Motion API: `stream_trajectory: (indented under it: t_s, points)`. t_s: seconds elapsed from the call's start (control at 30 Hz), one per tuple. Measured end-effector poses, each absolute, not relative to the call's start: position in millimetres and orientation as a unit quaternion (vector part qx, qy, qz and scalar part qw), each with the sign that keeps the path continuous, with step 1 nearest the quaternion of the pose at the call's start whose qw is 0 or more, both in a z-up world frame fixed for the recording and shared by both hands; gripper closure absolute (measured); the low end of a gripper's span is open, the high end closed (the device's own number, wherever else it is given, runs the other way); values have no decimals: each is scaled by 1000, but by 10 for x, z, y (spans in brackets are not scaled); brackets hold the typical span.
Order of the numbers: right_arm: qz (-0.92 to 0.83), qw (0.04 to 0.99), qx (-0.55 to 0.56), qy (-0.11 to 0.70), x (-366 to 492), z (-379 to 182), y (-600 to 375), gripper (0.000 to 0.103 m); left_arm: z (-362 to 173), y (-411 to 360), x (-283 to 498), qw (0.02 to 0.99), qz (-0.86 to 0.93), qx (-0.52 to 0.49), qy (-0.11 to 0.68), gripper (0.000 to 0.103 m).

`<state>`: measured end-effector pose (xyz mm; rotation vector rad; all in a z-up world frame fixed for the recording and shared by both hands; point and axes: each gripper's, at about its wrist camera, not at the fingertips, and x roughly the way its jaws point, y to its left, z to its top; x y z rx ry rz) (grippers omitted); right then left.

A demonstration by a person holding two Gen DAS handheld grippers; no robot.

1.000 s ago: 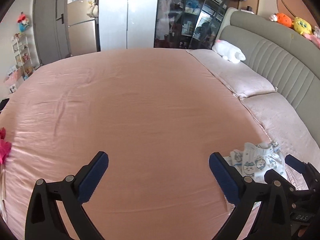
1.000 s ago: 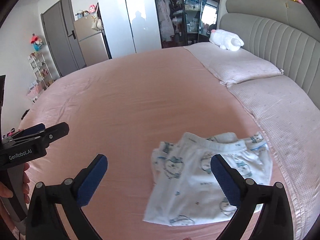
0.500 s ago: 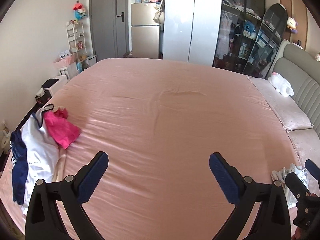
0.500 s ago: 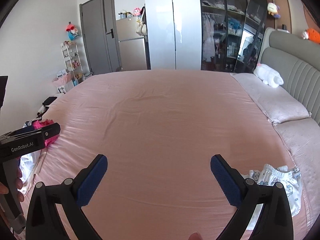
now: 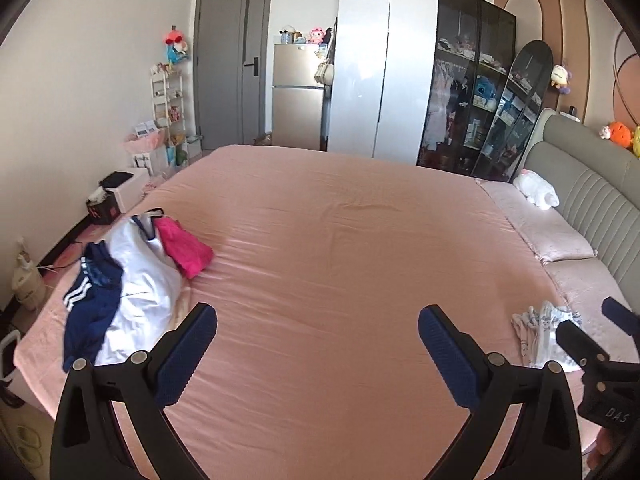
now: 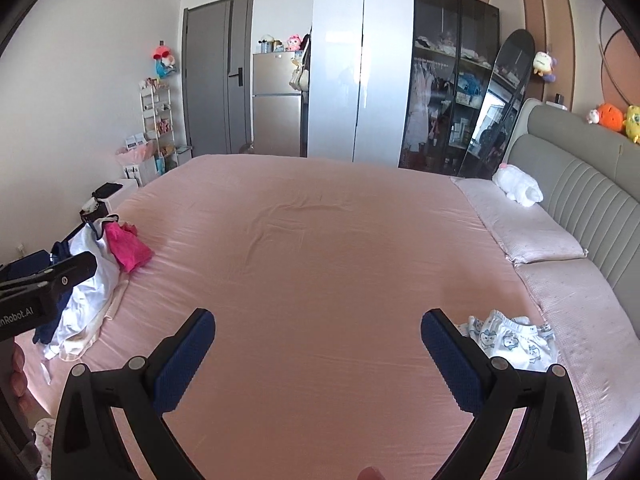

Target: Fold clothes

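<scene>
Left wrist view: left claw (image 5: 318,338) spread wide, empty, over pink-sheeted bed (image 5: 340,248); heap of white, navy and magenta clothes (image 5: 128,276) centre left.

Right wrist view: right claw (image 6: 318,340) spread wide, empty; folded white cartoon-print garment (image 6: 514,340) lower right.

Black grippers (image 5: 318,350) — blue ribbed pads (image 5: 448,356)

The right gripper (image 6: 318,354), its blue-padded jaws spread wide and empty, hovers over the pink bedsheet (image 6: 320,248). Folded white cartoon-print shorts (image 6: 510,342) lie just beyond its right finger; a heap of white, navy and pink clothes (image 6: 100,276) lies far off its left finger.
</scene>
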<state>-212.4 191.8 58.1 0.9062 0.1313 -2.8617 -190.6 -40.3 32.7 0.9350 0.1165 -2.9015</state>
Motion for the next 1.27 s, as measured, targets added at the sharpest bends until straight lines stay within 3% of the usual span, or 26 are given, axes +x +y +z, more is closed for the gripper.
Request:
stream_trajectory:
  t_s: [0.43, 0.6, 1.27]
  points:
    - [-941, 70, 332, -12, -693, 474, 2099, 0, 204, -307, -552, 102, -942, 313, 61, 0]
    - [-937, 45, 346, 14, -374, 363, 2164, 0, 125, -157, -335, 76, -942, 324, 42, 0]
    - [-946, 6, 325, -5, 77, 320, 2319, 0, 12, 21, -7, 23, -944, 326, 53, 0]
